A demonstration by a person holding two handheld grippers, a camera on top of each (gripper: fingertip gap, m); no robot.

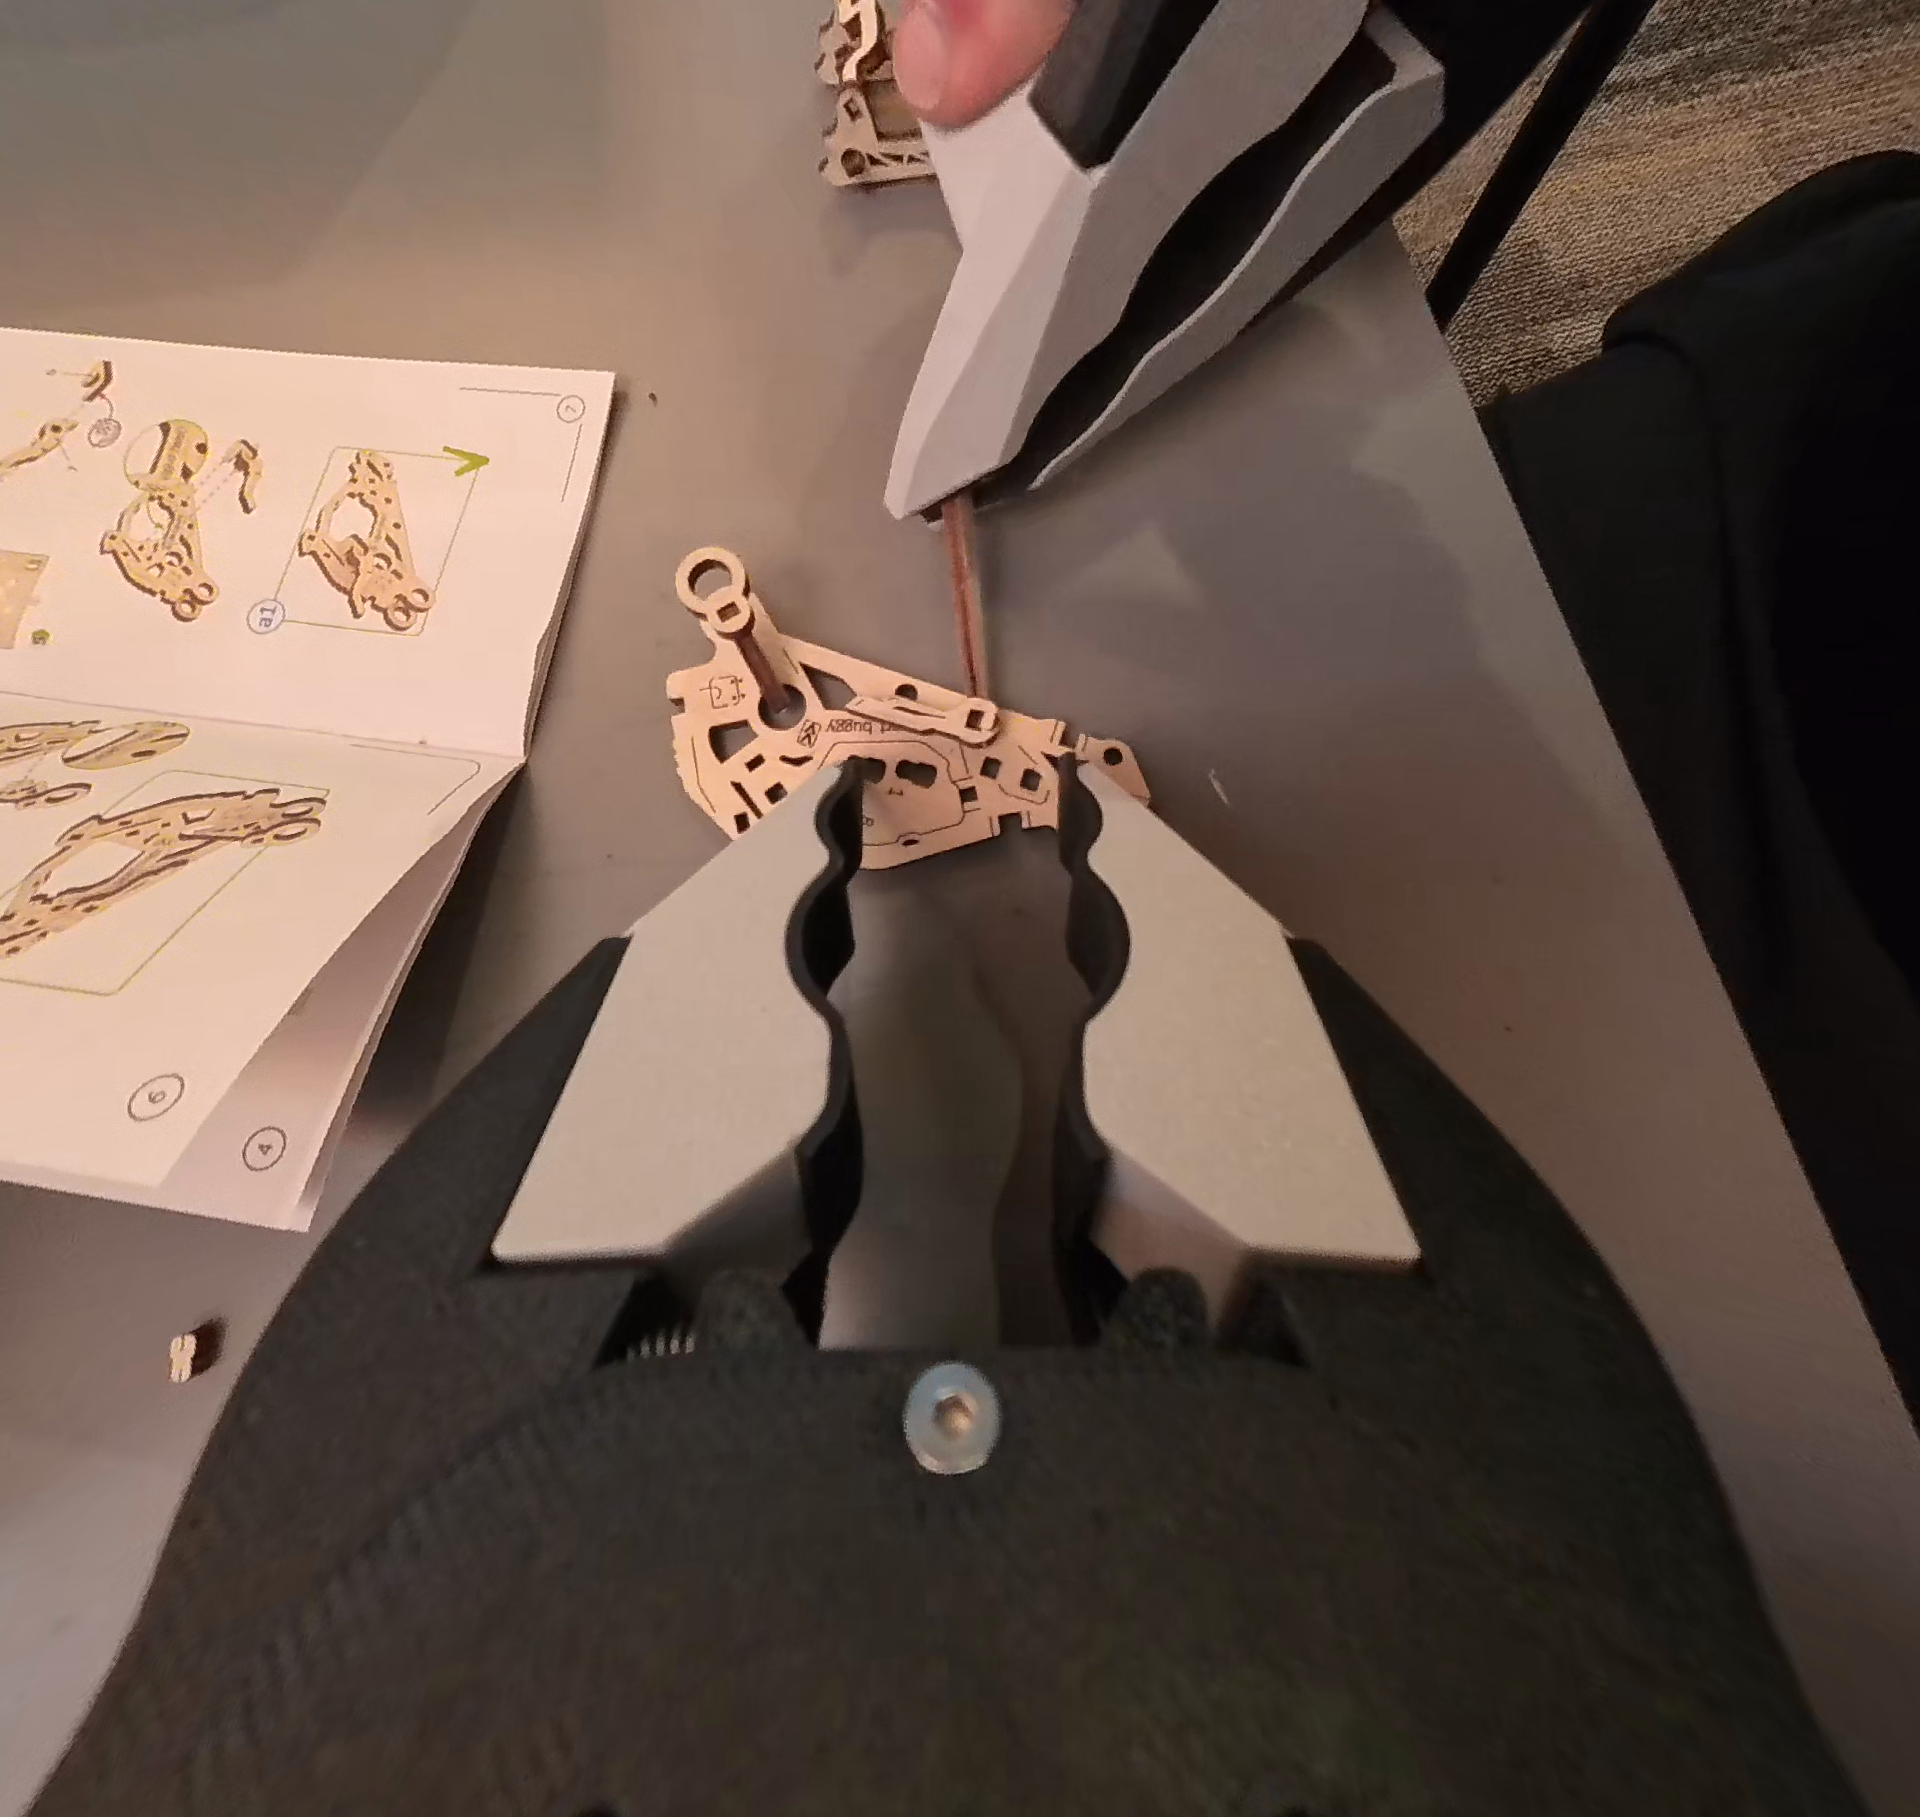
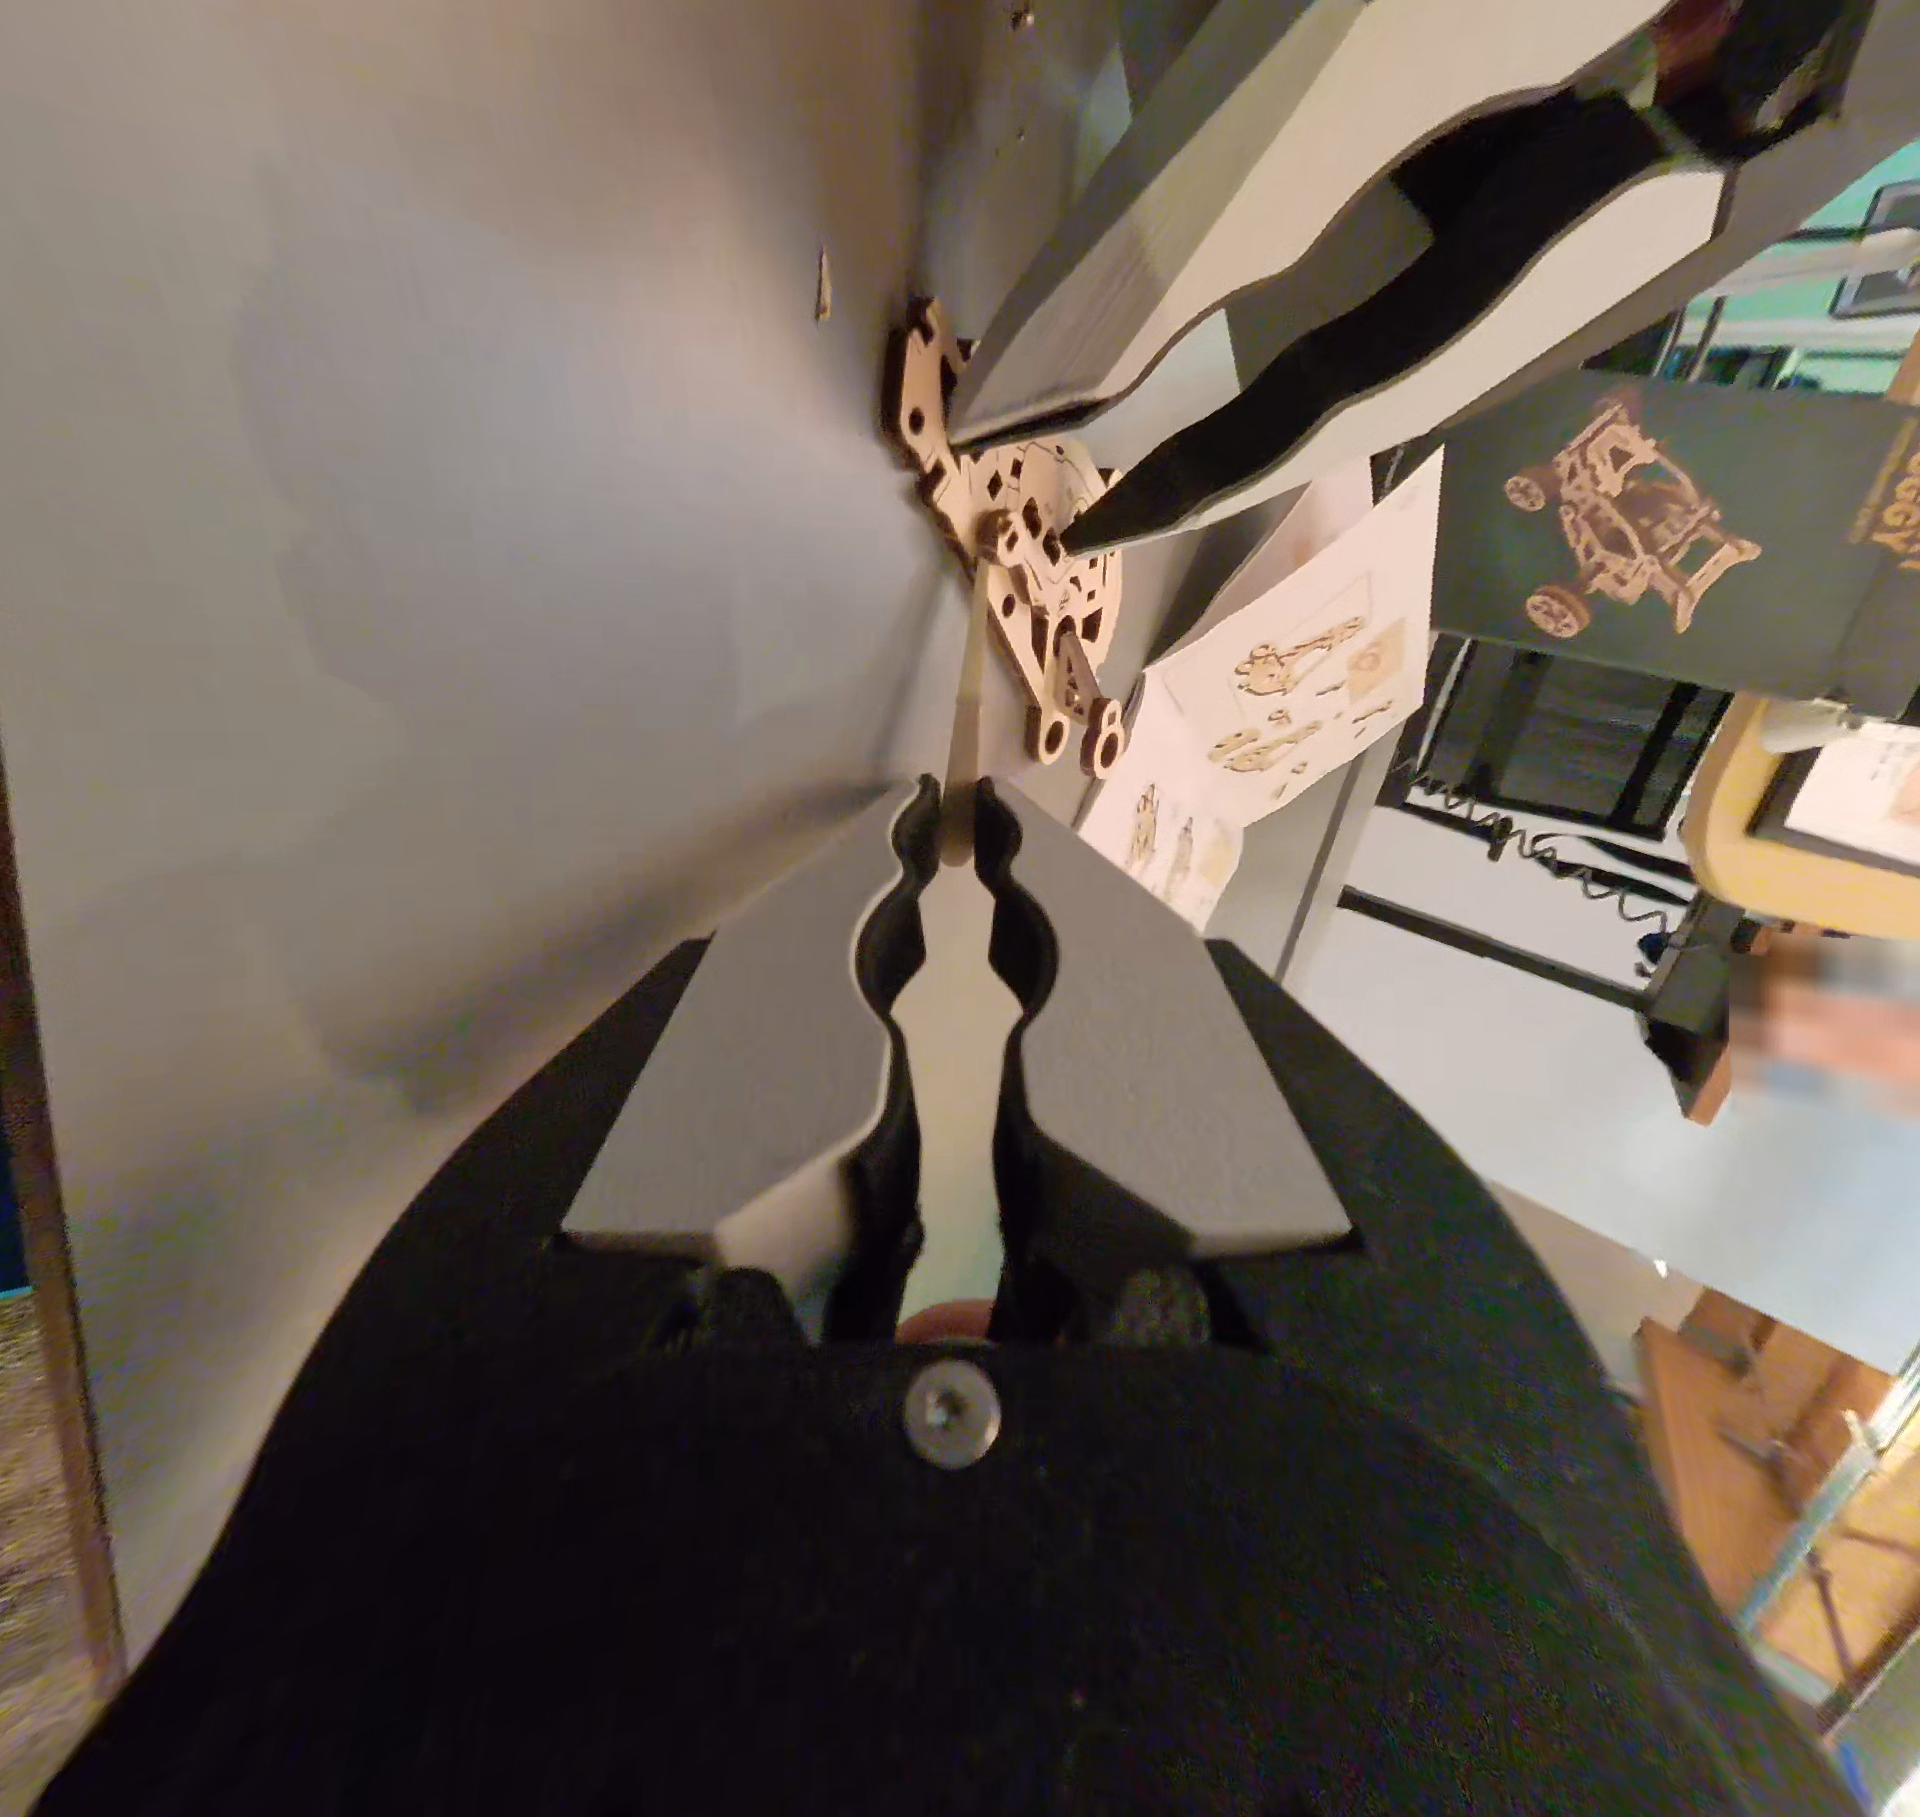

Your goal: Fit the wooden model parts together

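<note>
In the left wrist view the left gripper (image 1: 961, 791) clamps the flat wooden frame (image 1: 894, 759) on the bench (image 1: 520, 157), while the right wrist view shows the right gripper (image 2: 958, 799) pinching a thin wooden rod (image 2: 964, 728) that could snap if angled off its hole.

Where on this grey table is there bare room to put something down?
Bare: the far left, beyond the booklet, and the strip right of the wooden panel up to the table edge. Crowded: around the panel, where both grippers meet.

The left wrist view looks down close over the flat wooden model (image 1: 894, 770) on the tabletop (image 1: 416, 157); the right wrist view, rolled sideways, faces the same model (image 2: 1029, 541) from beyond it.
</note>
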